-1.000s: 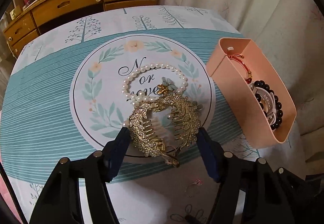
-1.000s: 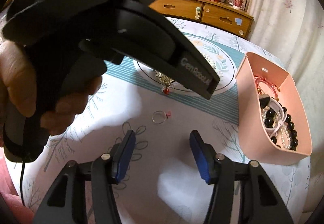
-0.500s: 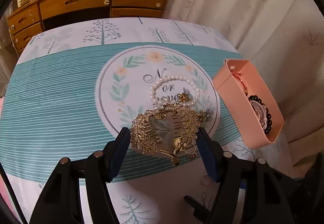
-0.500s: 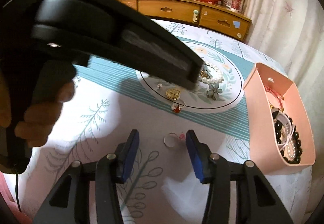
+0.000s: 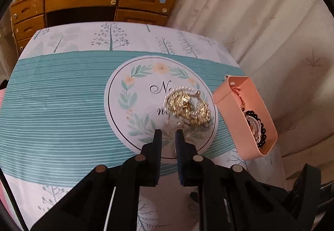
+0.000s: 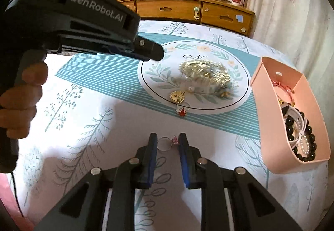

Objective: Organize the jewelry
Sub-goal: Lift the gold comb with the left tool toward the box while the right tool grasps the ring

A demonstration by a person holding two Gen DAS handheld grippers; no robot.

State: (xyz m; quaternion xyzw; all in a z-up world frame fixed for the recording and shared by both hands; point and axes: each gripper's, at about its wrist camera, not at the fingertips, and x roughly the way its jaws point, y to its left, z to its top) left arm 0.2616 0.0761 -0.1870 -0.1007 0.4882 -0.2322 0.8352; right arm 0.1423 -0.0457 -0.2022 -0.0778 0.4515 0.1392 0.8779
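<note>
Left tool (image 5: pixel 168 134): jaws closing, nearly together, nothing between the pads. The gold hair comb (image 5: pixel 187 107) appears blurred just beyond the tips, over the round print on the worktop (image 5: pixel 52 95); whether it is resting cannot be told.

Centre: gold pendant (image 6: pixel 177 96) and red-stone ring (image 6: pixel 182 111) lie loose at the print's near edge.

Right tool (image 6: pixel 166 143): jaws closing around the small pink-stone ring (image 6: pixel 165 143) lying on the worktop; pads not visibly pressing it yet.

Far right: pink bin (image 6: pixel 269 126), already holding bead bracelets.

Step in hand, judged: picking up the ring. Next calls for a firm pinch, lift, carry to the bin.
</note>
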